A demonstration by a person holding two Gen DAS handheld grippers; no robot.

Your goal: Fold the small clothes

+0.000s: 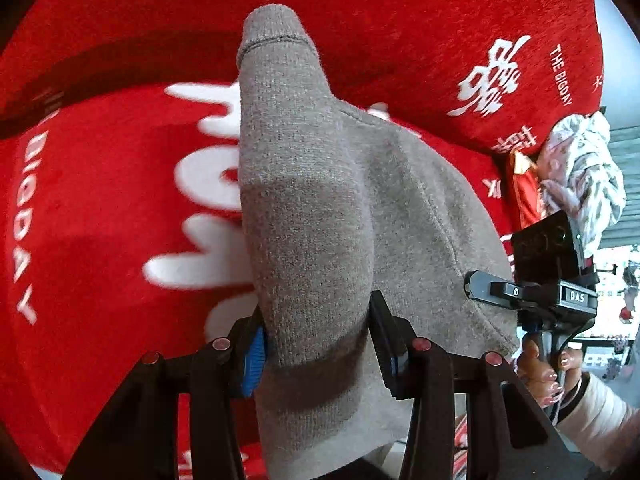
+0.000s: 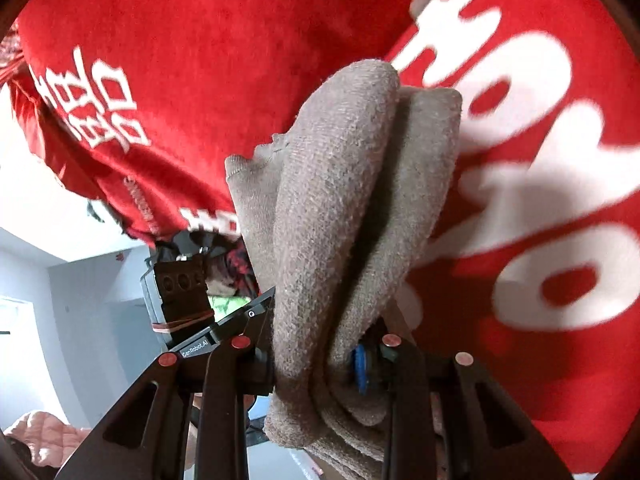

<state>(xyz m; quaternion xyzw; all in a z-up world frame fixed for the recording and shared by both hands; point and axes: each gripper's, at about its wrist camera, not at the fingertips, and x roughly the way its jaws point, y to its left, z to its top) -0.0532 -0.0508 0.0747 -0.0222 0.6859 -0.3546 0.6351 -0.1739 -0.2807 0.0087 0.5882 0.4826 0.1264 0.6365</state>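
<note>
Both your grippers pinch the grey knit garment [image 1: 320,208] above the red blanket [image 1: 100,220]: your left gripper [image 1: 320,344] clamps one bunched fold, your right gripper [image 2: 320,356] another, each set of jaws partly closed on cloth.

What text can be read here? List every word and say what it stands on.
"THE BIGDAY": white print on the red cloth, upper right, left wrist view.
"BIGDAY": same cloth, left edge, running vertically.
"DAS": small plate on the right claw.
"GenRobot.AI": left claw, right wrist view.
Large white letters and Chinese characters on the cloth: cut off or blurred, not readable.
</note>
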